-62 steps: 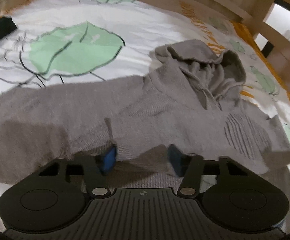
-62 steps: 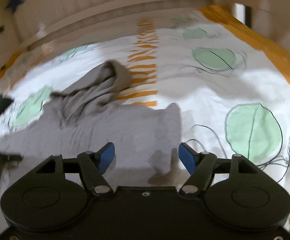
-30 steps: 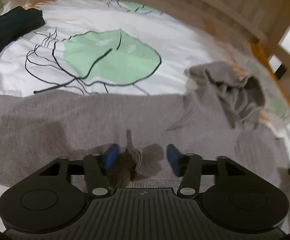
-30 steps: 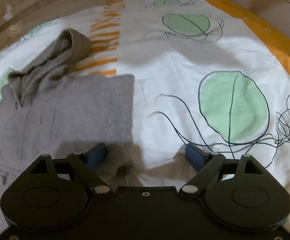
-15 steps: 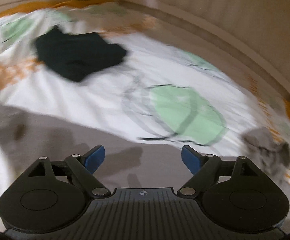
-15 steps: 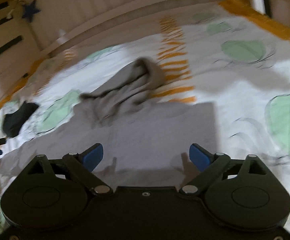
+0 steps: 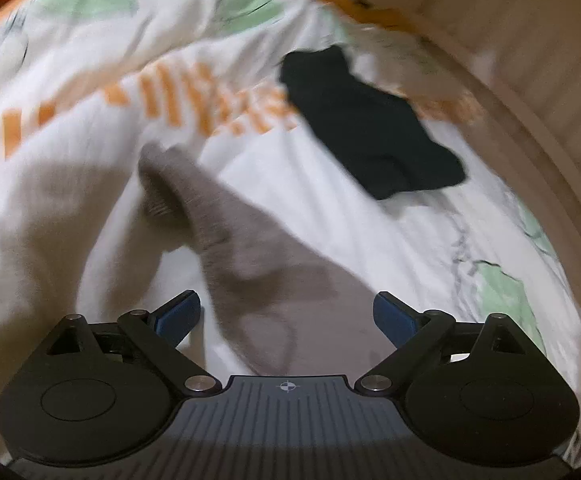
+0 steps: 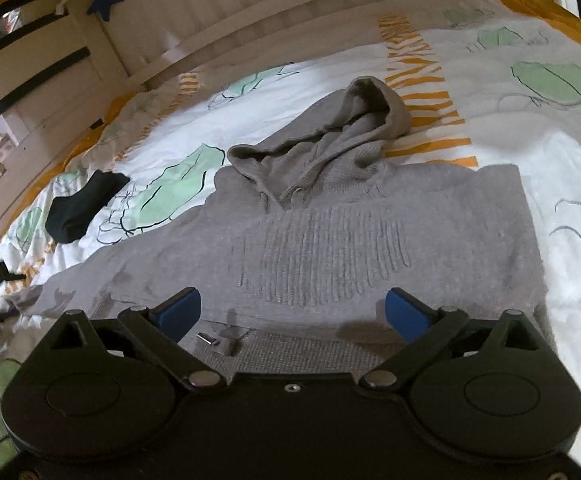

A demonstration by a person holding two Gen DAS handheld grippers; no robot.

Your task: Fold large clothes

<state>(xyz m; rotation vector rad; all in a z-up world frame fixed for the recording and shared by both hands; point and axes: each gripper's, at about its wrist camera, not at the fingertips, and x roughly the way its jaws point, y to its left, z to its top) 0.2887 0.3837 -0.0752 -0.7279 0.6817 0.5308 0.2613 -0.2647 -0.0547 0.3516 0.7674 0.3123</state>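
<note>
A grey knitted hoodie [image 8: 330,232] lies flat on the bed, hood [image 8: 330,136] toward the headboard, its right side folded in with a straight edge. Its left sleeve [image 7: 226,232] stretches away in the left wrist view, cuff [image 7: 158,184] at the far end. My left gripper [image 7: 286,314] is open and empty, just above the sleeve near its shoulder end. My right gripper [image 8: 292,312] is open and empty over the hoodie's lower body. The left wrist view is blurred.
A black folded garment [image 7: 366,136] lies on the white duvet [image 7: 330,216] beyond the sleeve; it also shows in the right wrist view [image 8: 82,204]. A wooden bed rail [image 8: 290,36] runs along the far side. The duvet has green leaves and orange stripes.
Both grippers opened and let go of the hoodie fabric. The left gripper swung left along the sleeve toward the cuff. The right gripper pulled back and turned left over the body.
</note>
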